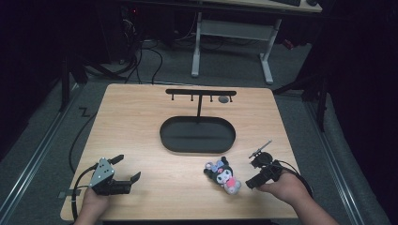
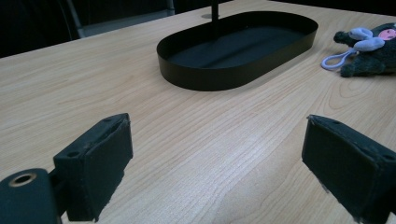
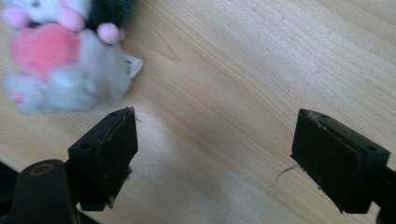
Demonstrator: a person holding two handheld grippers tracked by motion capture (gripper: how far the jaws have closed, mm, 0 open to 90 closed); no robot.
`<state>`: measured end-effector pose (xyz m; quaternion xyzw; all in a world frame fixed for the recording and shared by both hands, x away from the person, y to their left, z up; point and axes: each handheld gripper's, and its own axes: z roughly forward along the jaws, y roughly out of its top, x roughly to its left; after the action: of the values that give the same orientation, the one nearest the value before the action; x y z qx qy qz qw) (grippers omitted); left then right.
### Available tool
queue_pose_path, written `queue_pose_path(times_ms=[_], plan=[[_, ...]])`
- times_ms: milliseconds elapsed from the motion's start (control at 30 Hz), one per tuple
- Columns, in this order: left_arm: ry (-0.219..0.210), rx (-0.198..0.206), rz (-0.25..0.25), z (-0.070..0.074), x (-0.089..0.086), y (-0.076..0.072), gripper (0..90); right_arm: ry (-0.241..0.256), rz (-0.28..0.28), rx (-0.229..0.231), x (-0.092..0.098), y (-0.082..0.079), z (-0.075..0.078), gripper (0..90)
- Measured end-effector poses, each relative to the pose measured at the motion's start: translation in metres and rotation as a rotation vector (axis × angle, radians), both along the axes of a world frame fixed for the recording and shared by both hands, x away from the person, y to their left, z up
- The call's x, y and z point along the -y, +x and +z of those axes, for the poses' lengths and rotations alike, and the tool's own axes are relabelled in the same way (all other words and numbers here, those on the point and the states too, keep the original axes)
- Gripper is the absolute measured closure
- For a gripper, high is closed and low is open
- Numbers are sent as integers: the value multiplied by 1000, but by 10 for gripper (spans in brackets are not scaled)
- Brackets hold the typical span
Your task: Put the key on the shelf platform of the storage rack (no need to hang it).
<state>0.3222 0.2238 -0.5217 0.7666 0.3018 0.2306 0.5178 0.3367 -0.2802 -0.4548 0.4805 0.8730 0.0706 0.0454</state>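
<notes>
A small plush toy [image 1: 223,175], black with a pink and grey front and a lilac loop, lies on the wooden table [image 1: 141,126] near its front edge. My right gripper [image 1: 252,172] rests just right of it, open and holding nothing. In the right gripper view the plush toy [image 3: 60,60] lies up and left of the open right gripper [image 3: 215,149], beyond the left jaw. My left gripper [image 1: 127,168] sits at the front left, open and holding nothing. In the left gripper view, the left gripper [image 2: 215,158] faces the black oval tray [image 2: 210,79], with the plush toy [image 2: 369,51] at far right.
The black oval tray [image 1: 197,149] sits mid-table, and a T-shaped hook rack [image 1: 201,92] rises from its far side. A small grey thing [image 1: 224,99] is by the rack's right end. Behind the table stand white desk legs [image 1: 267,61], and cables [image 1: 141,61] lie on the floor.
</notes>
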Motion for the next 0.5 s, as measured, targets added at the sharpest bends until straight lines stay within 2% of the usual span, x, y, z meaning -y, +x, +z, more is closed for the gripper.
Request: queue_pose_path(times_ms=[33,167,300,500], plan=[[0,0,1,0,0,0,91,3,-18,-10,-2,-1,3,114],[-2,-1,2,0,1,0,96,18,-11,-7,-11,-2,16,6],[-2,7,-4,0,1,0,97,12,20,19,-24,-4,24,0],[0,2,-3,0,1,0,107,31,61,2,-46,-4,25,0]])
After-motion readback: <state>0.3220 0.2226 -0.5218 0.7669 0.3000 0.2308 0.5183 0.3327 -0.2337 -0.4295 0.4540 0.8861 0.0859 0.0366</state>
